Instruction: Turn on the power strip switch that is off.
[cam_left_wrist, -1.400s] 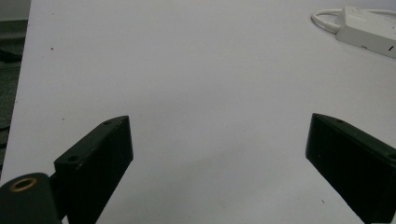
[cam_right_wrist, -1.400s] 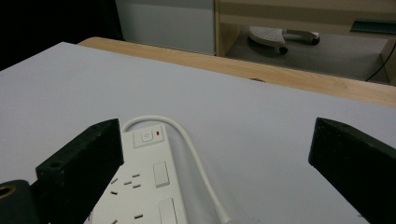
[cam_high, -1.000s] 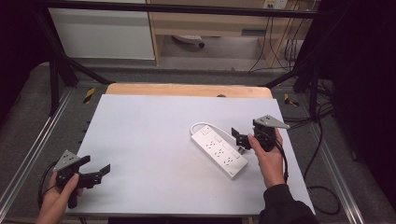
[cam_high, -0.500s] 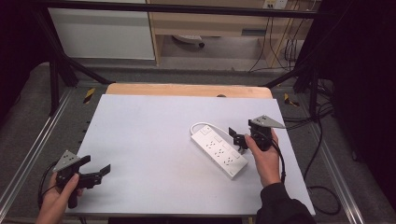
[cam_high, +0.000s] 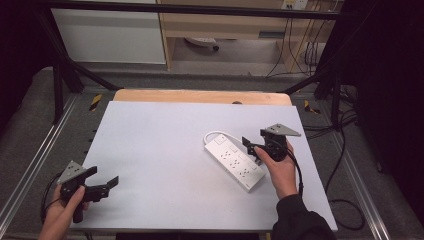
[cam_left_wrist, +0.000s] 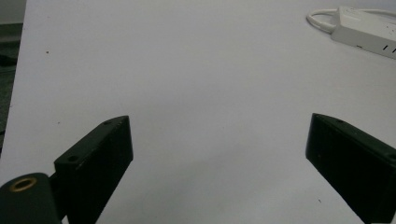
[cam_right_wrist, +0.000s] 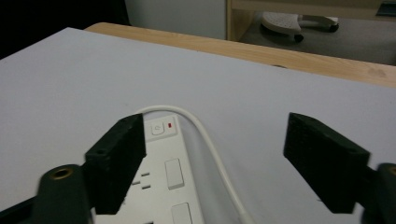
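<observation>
Black sleeve (cam_high: 300, 222), black hand-held gripper (cam_high: 250, 148)

right gripper (cam_high: 251, 148) beside power strip (cam_high: 234, 161), jaws apart

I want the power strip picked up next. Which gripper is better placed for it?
The right gripper. It sits open right at the power strip, whose switch end and cord lie between its jaws in the right gripper view. The left gripper is open too, but far off at the table's near left corner.

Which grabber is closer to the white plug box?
The right gripper is closer: its open jaws sit right at the white power strip. The left gripper, also open, is far off at the table's near left corner.
</observation>
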